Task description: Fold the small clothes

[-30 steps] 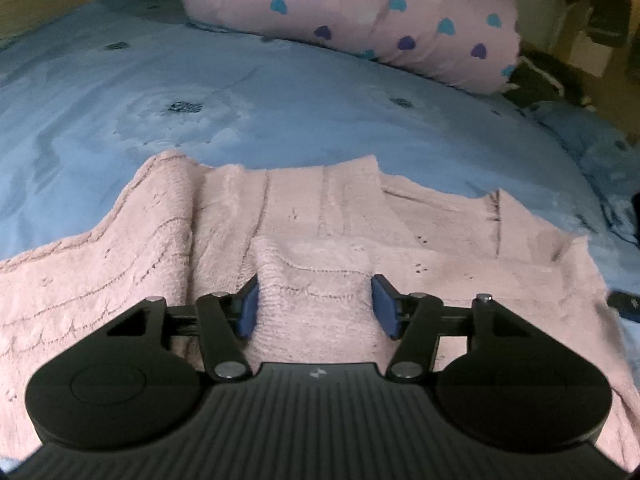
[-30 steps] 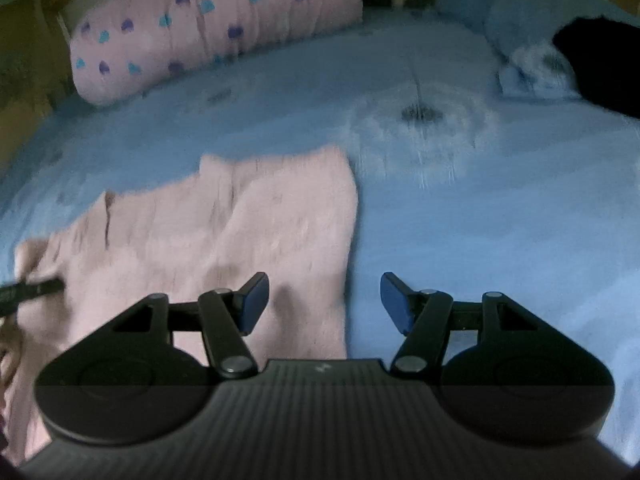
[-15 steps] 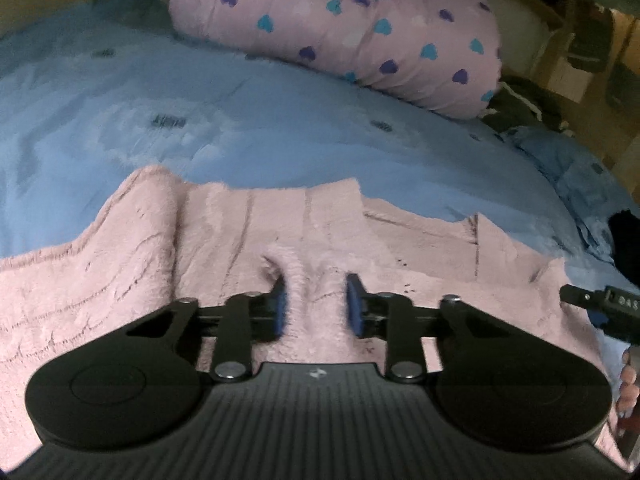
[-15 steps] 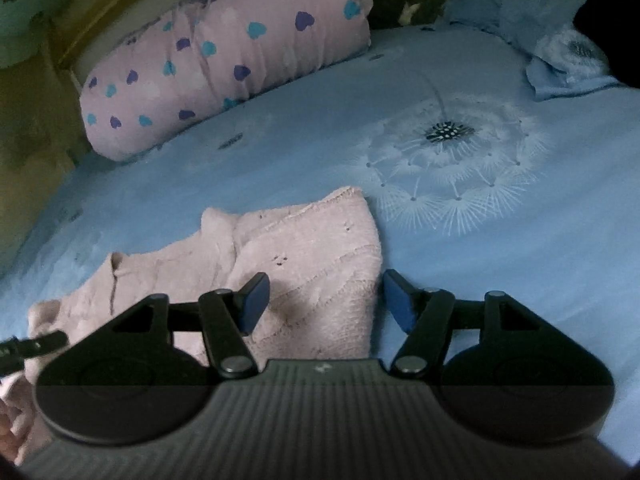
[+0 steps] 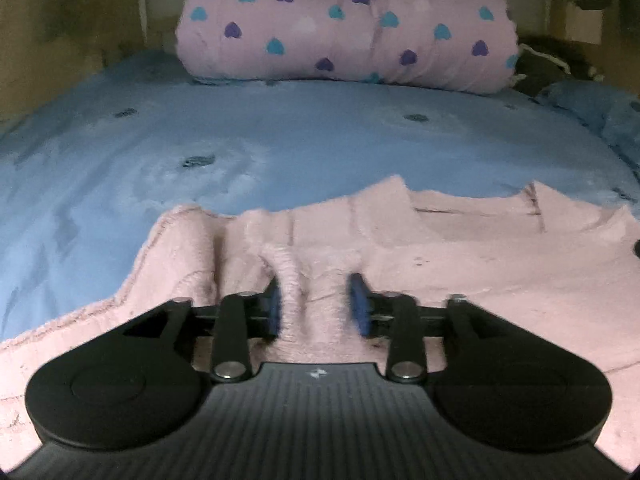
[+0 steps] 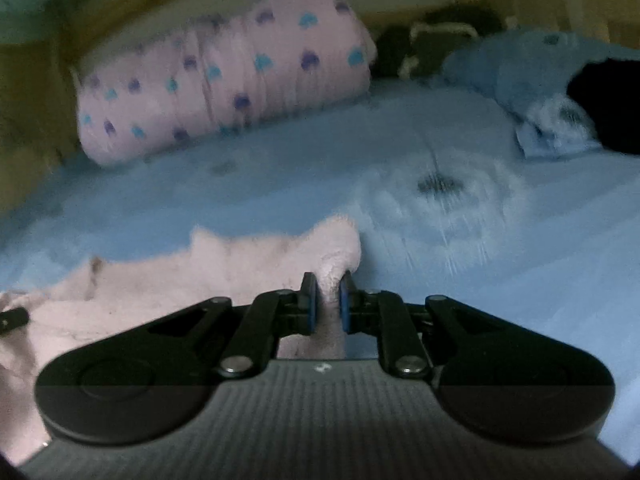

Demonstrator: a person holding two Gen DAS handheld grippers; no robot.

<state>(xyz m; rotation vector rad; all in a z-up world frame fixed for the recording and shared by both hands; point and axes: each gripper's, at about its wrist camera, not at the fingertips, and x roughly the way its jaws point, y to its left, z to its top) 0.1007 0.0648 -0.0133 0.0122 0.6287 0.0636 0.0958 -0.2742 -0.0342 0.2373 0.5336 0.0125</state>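
A pink knitted sweater (image 5: 460, 248) lies spread on a blue bedsheet (image 5: 280, 148). My left gripper (image 5: 316, 304) is shut on a bunched ridge of the sweater near its middle and lifts it a little. In the right wrist view the sweater (image 6: 220, 272) lies to the left. My right gripper (image 6: 328, 304) is shut on the sweater's right-hand edge, with pink fabric pinched between its blue pads (image 6: 310, 306). The tip of the left gripper (image 6: 12, 318) shows at the far left edge.
A pink bolster with blue and purple hearts (image 5: 348, 24) lies across the head of the bed, also in the right wrist view (image 6: 224, 76). A crumpled blue pillow (image 6: 532, 84) and a black item (image 6: 608, 104) sit at the back right.
My right gripper has closed on the sweater's right edge; it was open half a second ago. My left gripper closed on the middle fold earlier and has raised the fabric.
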